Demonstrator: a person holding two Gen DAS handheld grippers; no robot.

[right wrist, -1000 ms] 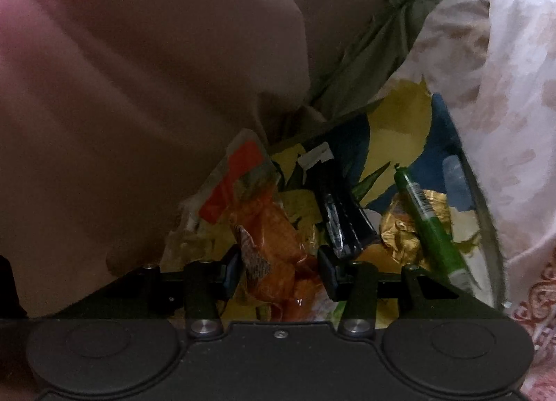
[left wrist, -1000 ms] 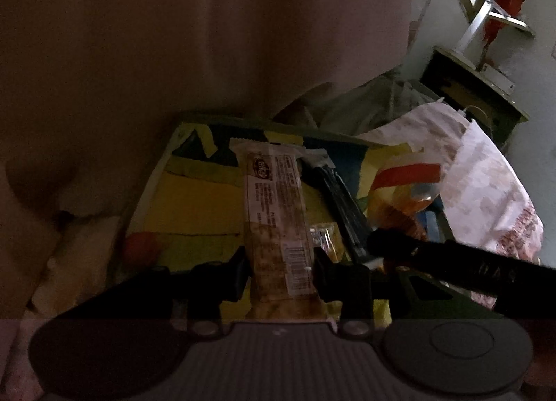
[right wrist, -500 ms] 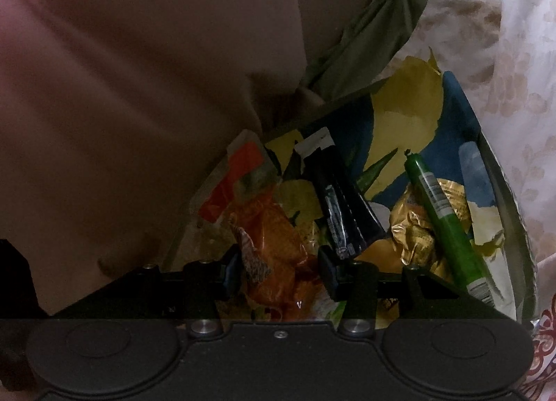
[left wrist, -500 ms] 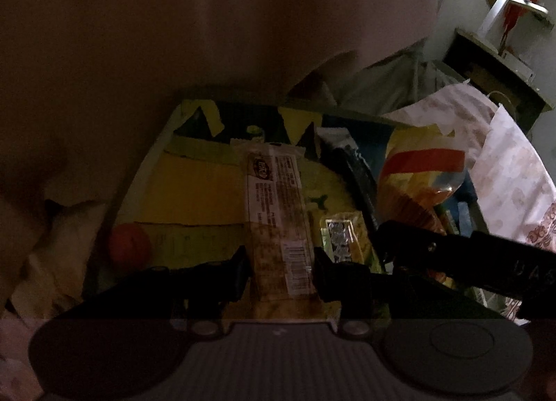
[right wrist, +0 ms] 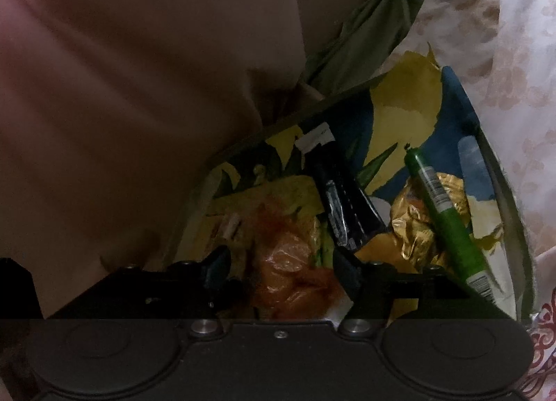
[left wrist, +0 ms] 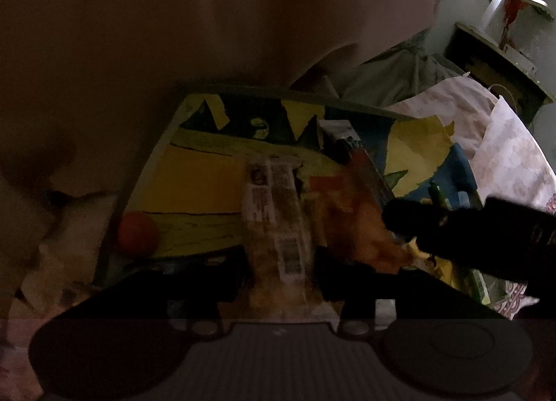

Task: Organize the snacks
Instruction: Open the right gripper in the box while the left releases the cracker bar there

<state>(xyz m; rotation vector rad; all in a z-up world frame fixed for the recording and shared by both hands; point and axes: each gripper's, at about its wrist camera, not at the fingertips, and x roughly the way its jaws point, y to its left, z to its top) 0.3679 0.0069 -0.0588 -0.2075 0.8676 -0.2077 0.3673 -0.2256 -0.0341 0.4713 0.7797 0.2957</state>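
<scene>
A colourful patterned tray (left wrist: 194, 185) (right wrist: 451, 102) holds the snacks. A long clear-wrapped cereal bar (left wrist: 274, 206) lies on it between the fingers of my left gripper (left wrist: 281, 262), whose jaws are opening, with the pads just off the wrapper. An orange snack packet (right wrist: 288, 262) (left wrist: 354, 213) rests slumped on the tray between the fingers of my right gripper (right wrist: 281, 265). Those jaws are opening too, with a gap on both sides. A black bar (right wrist: 340, 199), a gold wrapper (right wrist: 413, 227) and a green tube (right wrist: 448, 220) lie to the right.
A small orange ball (left wrist: 137, 234) sits at the tray's left edge. The person's pale clothing (left wrist: 208, 35) fills the far side. Floral cloth (right wrist: 504, 53) and green fabric (right wrist: 365, 35) crowd the right. The right gripper's black body (left wrist: 451, 227) reaches in at the left wrist view's right.
Both pairs of jaws have spread wider. The orange packet, held upright before, has sagged down onto the tray. The cereal bar lies looser between the left fingers.
</scene>
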